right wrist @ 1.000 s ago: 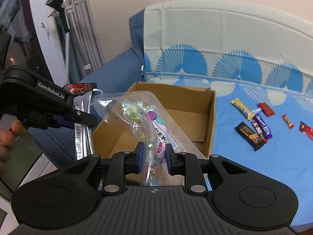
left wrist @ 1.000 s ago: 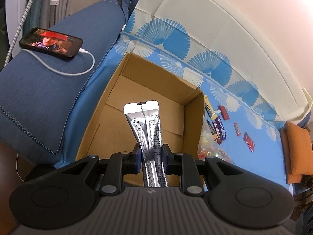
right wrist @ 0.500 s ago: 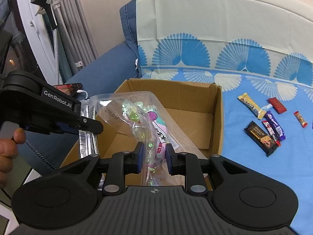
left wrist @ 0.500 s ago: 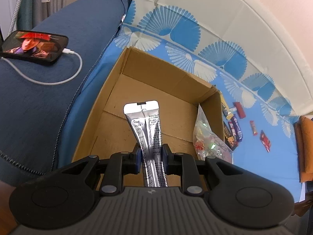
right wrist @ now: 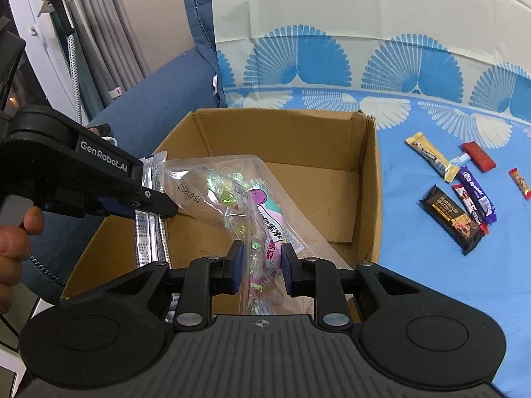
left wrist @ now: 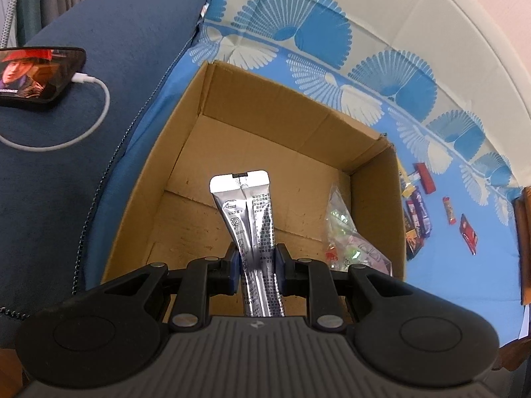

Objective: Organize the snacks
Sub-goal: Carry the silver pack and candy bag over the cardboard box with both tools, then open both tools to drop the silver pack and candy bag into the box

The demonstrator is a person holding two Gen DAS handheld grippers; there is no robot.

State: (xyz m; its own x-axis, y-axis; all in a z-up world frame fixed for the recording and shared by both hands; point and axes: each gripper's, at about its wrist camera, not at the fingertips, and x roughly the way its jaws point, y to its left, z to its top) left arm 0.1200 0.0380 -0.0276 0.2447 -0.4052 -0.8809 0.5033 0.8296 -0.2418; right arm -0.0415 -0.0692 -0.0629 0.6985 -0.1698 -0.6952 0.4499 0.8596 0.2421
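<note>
Left gripper (left wrist: 255, 262) clamps silver pouch (left wrist: 247, 209); right gripper (right wrist: 262, 262) clamps clear candy bag (right wrist: 229, 195); both above cardboard box (left wrist: 186, 126).

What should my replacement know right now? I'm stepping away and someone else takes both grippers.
Left hand-held gripper: shut on the silver stick pack, held over the cardboard box.
Right hand-held gripper: shut on the clear candy bag, also over the box.
Done: nothing lies in the box yet that I can see.
Left: release both into the box, then collect the loose snack bars lying on the blue cloth to the right of the box.
</note>
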